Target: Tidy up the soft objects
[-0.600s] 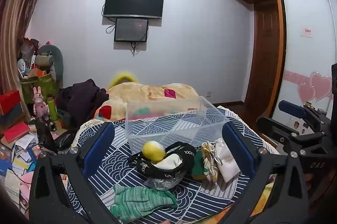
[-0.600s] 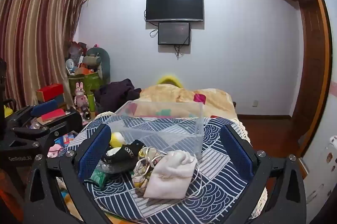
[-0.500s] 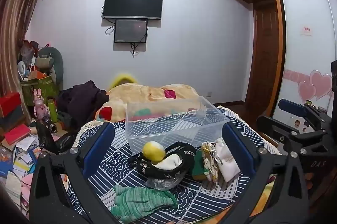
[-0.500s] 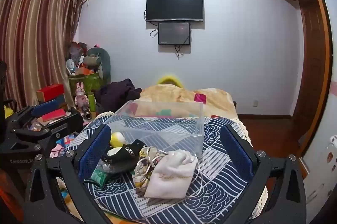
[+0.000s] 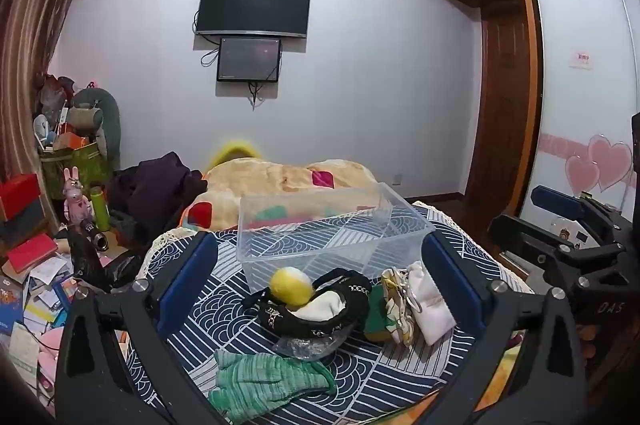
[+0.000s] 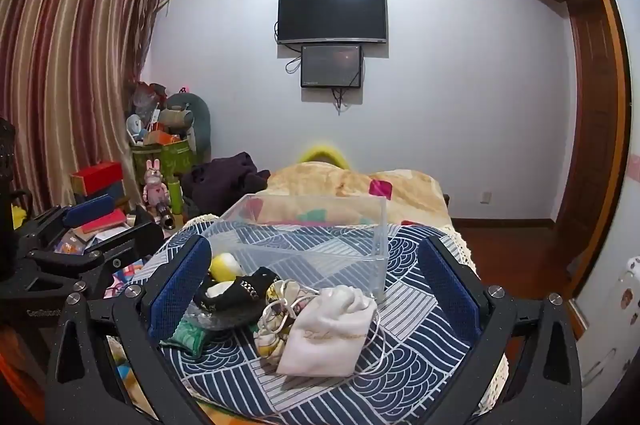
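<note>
A clear plastic bin (image 5: 332, 225) (image 6: 308, 233) stands empty on a table with a navy patterned cloth (image 5: 400, 373) (image 6: 420, 337). In front of it lie a yellow ball (image 5: 291, 285) (image 6: 224, 265), a black band (image 5: 320, 317) (image 6: 240, 291) around a white cloth, a white drawstring pouch (image 5: 430, 301) (image 6: 332, 333), a floral pouch (image 5: 396, 305) (image 6: 276, 309), and green knit gloves (image 5: 264, 381). My left gripper (image 5: 320, 285) is open and empty, above the pile. My right gripper (image 6: 316, 285) is open and empty, over the pouches.
A bed with a beige blanket (image 5: 280, 181) lies behind the table. Boxes, books and toys clutter the floor at the left (image 5: 36, 265). A wardrobe (image 5: 580, 85) stands at the right. The other gripper shows at each view's edge (image 5: 568, 237) (image 6: 80, 245).
Both grippers have drifted very slightly; the objects lie as before.
</note>
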### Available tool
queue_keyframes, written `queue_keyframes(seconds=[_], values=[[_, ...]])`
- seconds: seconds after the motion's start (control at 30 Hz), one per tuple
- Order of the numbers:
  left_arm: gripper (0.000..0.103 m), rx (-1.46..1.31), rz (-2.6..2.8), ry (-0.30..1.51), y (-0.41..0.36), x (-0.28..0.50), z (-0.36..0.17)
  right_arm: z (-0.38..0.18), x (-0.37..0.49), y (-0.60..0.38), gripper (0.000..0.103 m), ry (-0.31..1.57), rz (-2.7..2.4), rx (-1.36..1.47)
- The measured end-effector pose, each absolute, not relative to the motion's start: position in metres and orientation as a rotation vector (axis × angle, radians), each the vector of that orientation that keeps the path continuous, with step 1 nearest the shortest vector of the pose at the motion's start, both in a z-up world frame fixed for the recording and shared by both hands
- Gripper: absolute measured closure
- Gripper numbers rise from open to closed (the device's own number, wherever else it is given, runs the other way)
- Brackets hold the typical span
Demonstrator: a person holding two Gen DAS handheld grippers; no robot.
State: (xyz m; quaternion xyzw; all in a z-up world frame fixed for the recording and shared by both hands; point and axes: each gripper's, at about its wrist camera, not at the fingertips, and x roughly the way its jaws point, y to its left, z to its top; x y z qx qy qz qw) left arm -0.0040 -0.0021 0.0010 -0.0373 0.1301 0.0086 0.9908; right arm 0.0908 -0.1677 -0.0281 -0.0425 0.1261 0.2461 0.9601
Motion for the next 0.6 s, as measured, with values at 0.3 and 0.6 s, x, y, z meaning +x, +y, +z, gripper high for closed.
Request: queue_keyframes(seconds=[0.3,0.6], values=[[0.000,-0.052,0.016,0.257,-0.0075,-0.0047,-0.0002,-0.0249,0.0888,-0.1680,0.000,0.251,0.503,-0.084],[0.000,-0.055,0.020,0.259,-0.0086,-0.0060,-0.0005,-0.0241,0.0872,-0.1677,0.000,0.247,0.503,-0.080]])
